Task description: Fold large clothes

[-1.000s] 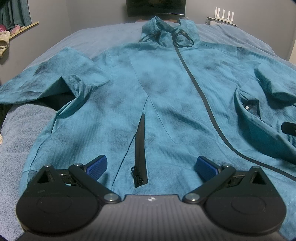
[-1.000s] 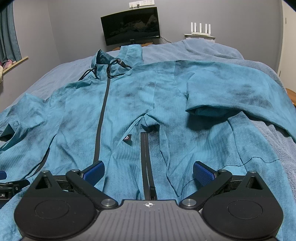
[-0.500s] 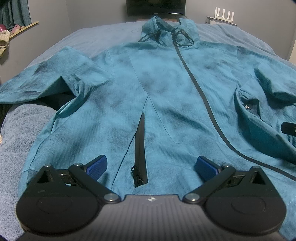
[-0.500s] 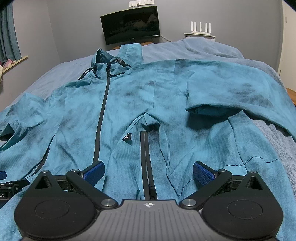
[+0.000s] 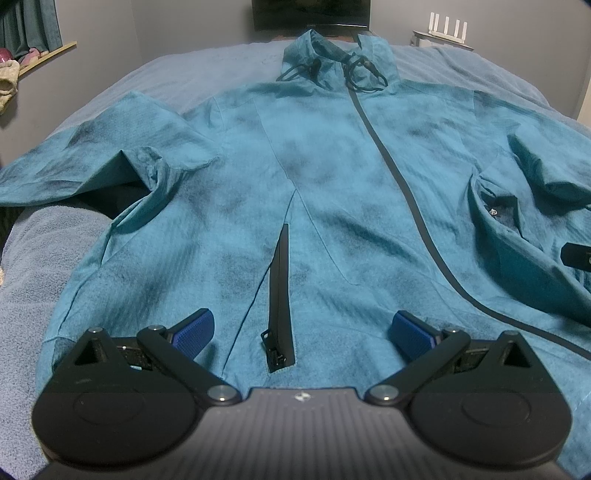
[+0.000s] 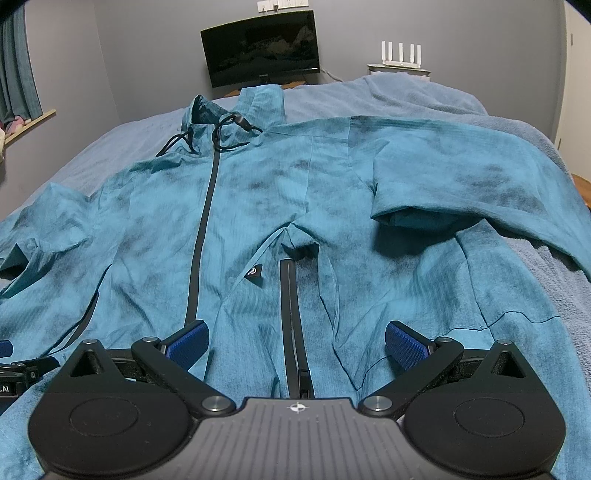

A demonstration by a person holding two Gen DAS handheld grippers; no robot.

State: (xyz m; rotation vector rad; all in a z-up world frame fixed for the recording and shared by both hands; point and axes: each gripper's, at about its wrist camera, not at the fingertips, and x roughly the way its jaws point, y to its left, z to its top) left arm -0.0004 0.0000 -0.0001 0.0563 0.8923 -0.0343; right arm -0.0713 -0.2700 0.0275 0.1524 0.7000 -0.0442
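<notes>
A large teal jacket (image 5: 332, 192) lies front-up and spread across the bed, collar and black drawcords at the far end, sleeves out to both sides. A dark front zip (image 5: 402, 192) runs down its middle. My left gripper (image 5: 303, 332) hovers open over the hem by the left pocket zip (image 5: 280, 295). In the right wrist view the same jacket (image 6: 258, 206) fills the frame. My right gripper (image 6: 297, 341) hangs open above the right pocket zip (image 6: 291, 317). Neither gripper holds any cloth.
The bed's grey-blue cover (image 5: 40, 266) shows on both sides of the jacket. A dark monitor (image 6: 260, 51) and a white router (image 6: 400, 55) stand against the far wall. A windowsill with a curtain (image 5: 33, 22) is at the left.
</notes>
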